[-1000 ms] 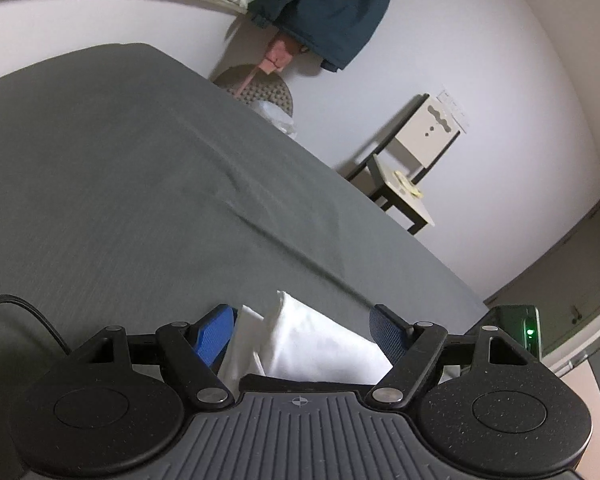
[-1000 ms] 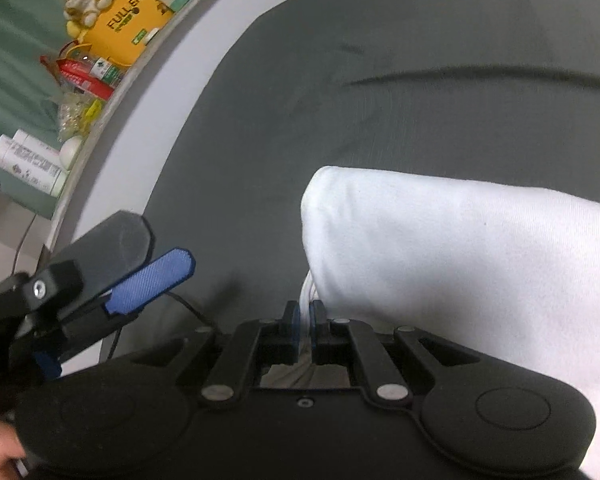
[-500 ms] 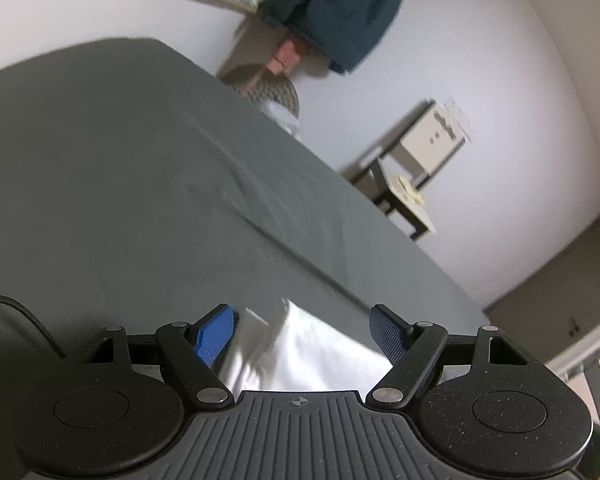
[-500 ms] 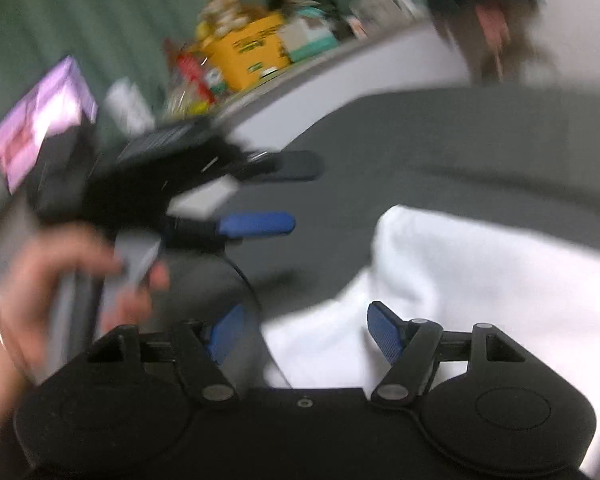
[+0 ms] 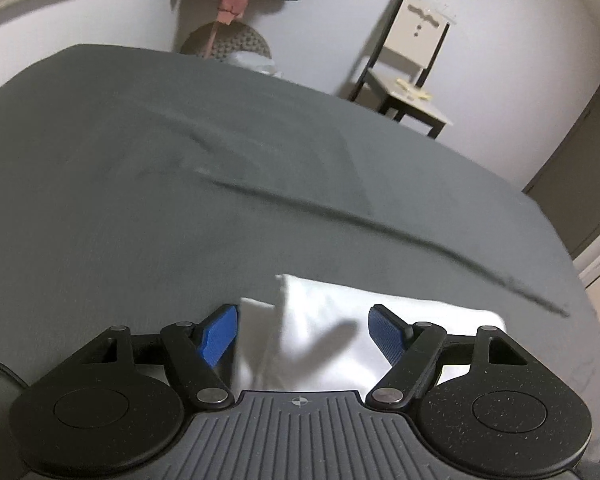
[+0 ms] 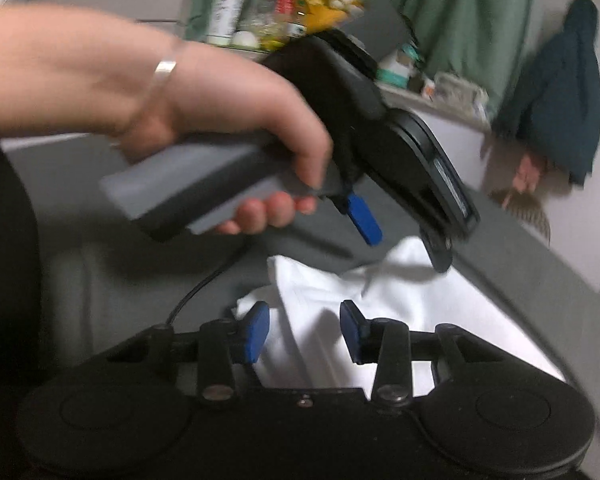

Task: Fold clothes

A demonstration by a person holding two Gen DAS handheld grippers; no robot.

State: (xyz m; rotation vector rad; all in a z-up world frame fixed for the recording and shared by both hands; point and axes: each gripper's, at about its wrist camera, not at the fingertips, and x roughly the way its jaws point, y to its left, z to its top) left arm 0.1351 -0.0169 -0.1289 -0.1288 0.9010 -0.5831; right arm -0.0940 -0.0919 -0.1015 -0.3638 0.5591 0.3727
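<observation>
A folded white garment (image 5: 340, 320) lies on the dark grey bed sheet (image 5: 180, 200), close in front of both grippers. My left gripper (image 5: 304, 334) is open just above its near edge, nothing between the blue pads. In the right wrist view the same white garment (image 6: 420, 304) spreads to the right, and my right gripper (image 6: 305, 330) stands open over its folded corner. A person's hand (image 6: 220, 92) holds the left gripper's grey handle (image 6: 204, 192) above the cloth, one blue pad (image 6: 365, 218) showing.
A chair (image 5: 408, 76) and a woven basket (image 5: 228, 44) stand past the bed's far edge by the white wall. A dark coat (image 6: 560, 92) hangs there. A shelf with bottles and boxes (image 6: 292, 20) runs along the bed's side. A black cable (image 6: 204, 284) trails over the sheet.
My right gripper, shut on the white garment's edge one second ago, has opened and let it go, then swung to face the left gripper. The left gripper stayed open and turned rightward.
</observation>
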